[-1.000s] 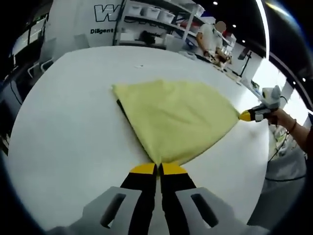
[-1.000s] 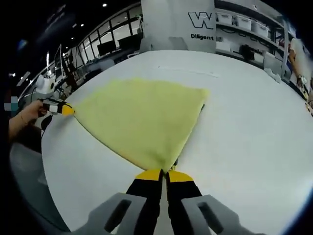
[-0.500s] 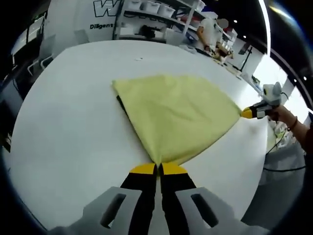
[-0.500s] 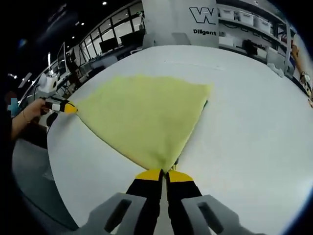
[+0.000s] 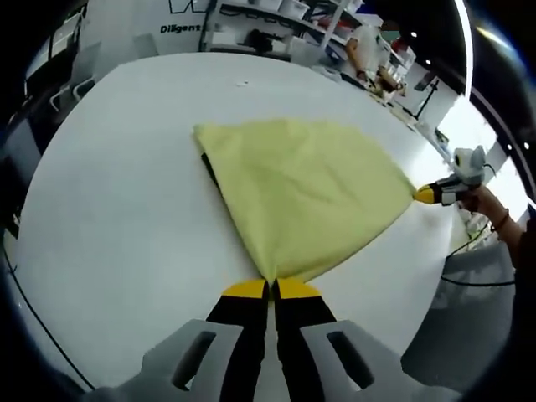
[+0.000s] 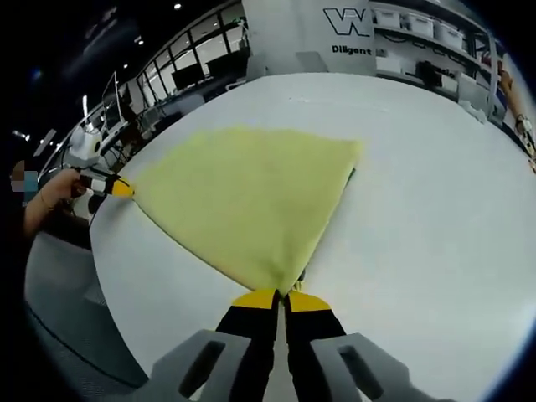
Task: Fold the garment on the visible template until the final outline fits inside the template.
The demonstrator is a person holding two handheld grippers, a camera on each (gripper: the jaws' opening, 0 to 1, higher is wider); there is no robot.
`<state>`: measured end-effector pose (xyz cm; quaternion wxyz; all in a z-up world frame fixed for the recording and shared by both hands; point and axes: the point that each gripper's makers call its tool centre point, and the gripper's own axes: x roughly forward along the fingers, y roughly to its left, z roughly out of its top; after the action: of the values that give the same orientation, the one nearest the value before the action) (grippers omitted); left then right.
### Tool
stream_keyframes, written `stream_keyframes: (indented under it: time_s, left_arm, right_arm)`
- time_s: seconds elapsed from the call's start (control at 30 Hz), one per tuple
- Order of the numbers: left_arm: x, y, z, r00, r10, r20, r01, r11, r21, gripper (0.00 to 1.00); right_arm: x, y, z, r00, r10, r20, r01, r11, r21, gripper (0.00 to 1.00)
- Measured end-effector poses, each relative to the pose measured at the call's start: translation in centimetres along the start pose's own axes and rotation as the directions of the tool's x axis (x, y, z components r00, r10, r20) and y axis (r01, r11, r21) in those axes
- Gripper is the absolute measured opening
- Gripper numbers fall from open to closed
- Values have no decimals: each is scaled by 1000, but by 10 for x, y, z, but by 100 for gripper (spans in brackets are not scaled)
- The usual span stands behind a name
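Each camera rides low behind its own jaws, looking across the white table (image 5: 109, 218) toward the shelves (image 6: 419, 38) at the back. Both views share the yellow cloth (image 5: 306, 197) from opposite near corners, each catching the other gripper at its side edge.

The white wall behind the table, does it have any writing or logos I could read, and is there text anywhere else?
"W": large outlined logo letter on the white wall in the right gripper view.
"Diligent": small dark word just under that logo; it runs on, but the rest is cut off or too blurred to read.
Shelf boxes: any labels are too small to read.
Yellow garment and white table: no text.
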<state>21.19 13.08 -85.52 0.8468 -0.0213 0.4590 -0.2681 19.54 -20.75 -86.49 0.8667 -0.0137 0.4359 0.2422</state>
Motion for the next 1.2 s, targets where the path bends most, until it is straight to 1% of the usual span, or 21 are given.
stream_keyframes:
  time_s: [0.13,0.23,0.27,0.33,0.4,0.47,0.5,0.57,0.6,0.67,0.7,0.77,0.8,0.87,0.9,0.93,1.0,1.07,1.1,1.17,1.2]
  left_arm:
    - [-2,-1,-4,1000,1,-12,-1,1000,9,0]
    - [-3,-2,-5,1000,-2,-19,2,1000,6,0]
    - [-3,-2,-5,1000,0,-18,0,1000,12,0]
    - [-2,-2,-6,1000,6,-15,-6,999,35,1]
    - [-1,-3,-7,1000,12,-14,-12,999,43,1]
    - [0,0,-6,1000,23,1,-23,998,60,2]
    - [-1,2,-6,999,35,7,-36,997,68,4]
    - [-2,6,-5,999,49,21,-50,997,53,8]
    - [-3,6,-4,998,47,33,-48,997,53,10]
    - [-2,4,-1,998,24,52,-25,1000,15,15]
    - [-4,4,1,997,21,73,-20,1000,-8,18]
    - [-5,3,3,996,24,82,-23,1000,-12,24]
    - [-9,2,7,994,29,101,-28,1000,-12,27]
    - [-14,1,14,991,34,130,-32,999,-21,38]
    - [-16,0,15,990,36,136,-32,999,-28,43]
    - [-20,-3,18,987,40,155,-34,999,-37,49]
    - [-25,-8,19,984,38,172,-32,999,-38,55]
    - [-30,-16,20,981,40,188,-34,999,-37,63]
    - [-34,-19,20,979,48,196,-42,999,-33,68]
    - [-34,-18,23,976,55,208,-51,998,-25,75]
    - [-39,-20,23,974,65,219,-61,998,-23,80]
  right_arm:
    - [-2,3,-4,1000,3,-4,-3,1000,-20,0]
    - [-2,2,-4,1000,0,-8,0,1000,-4,0]
    - [-3,3,-4,1000,2,-12,-2,1000,-2,0]
    - [-4,3,-5,1000,4,-21,-4,999,-35,0]
    - [-3,4,-5,1000,2,-26,-3,1000,-30,0]
    - [-3,3,-5,1000,-9,-30,8,999,-45,0]
    - [-4,0,-2,999,-39,-20,38,999,-34,0]
    - [-6,1,0,999,-41,-7,40,999,-37,0]
    - [-7,-1,3,998,-60,9,60,998,-16,3]
    - [-9,-1,5,998,-65,18,65,998,-2,11]
    - [-11,0,10,997,-62,47,61,998,19,17]
    - [-12,2,12,997,-60,57,58,998,36,24]
    - [-16,4,17,995,-58,76,55,998,35,31]
    - [-20,6,22,993,-64,95,61,997,38,44]
    - [-21,8,24,993,-65,101,61,997,38,52]
    - [-24,12,26,992,-65,108,61,997,40,56]
    - [-28,16,28,991,-61,119,57,998,41,63]
    - [-35,24,34,987,-53,151,44,997,58,68]
    - [-39,29,38,985,-47,169,35,997,70,73]
    - [-43,34,40,982,-43,182,29,996,79,80]
    - [-47,40,40,982,-44,183,29,996,82,84]
